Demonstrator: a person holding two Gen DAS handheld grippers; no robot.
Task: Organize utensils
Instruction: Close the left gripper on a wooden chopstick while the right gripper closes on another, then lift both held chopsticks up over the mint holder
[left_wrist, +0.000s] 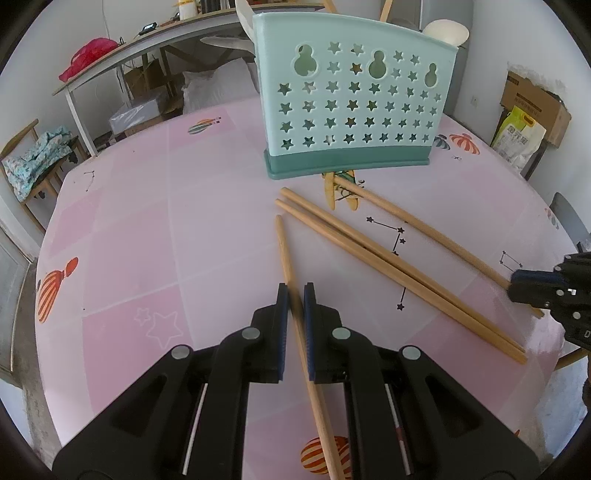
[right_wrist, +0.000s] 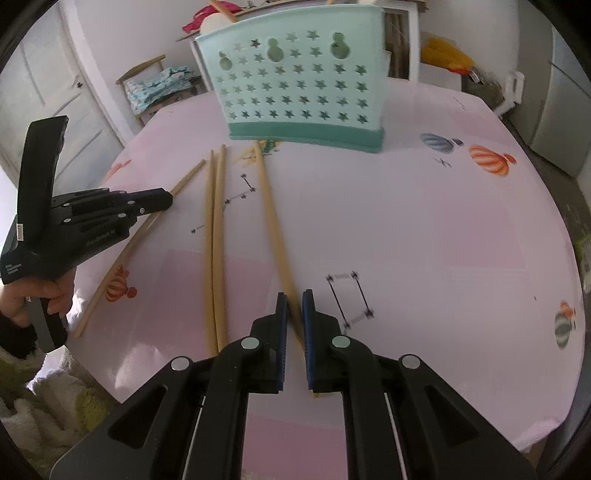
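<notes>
Bag (left_wrist: 519, 137): Chinese characters, unreadable; left gripper (right_wrist: 155, 201) body print too small to read

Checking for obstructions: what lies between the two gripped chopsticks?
A pair of loose chopsticks lying side by side on the pink tablecloth, clearest in the right wrist view.

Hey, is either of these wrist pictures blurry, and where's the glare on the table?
Left wrist view: sharp, the utensil holder crisp; fisheye bends the table edge; mild sheen at the right. Right wrist view: the holder's right end is smeared by motion blur; pale glare washes the tablecloth; chopsticks stay fairly clear.
</notes>
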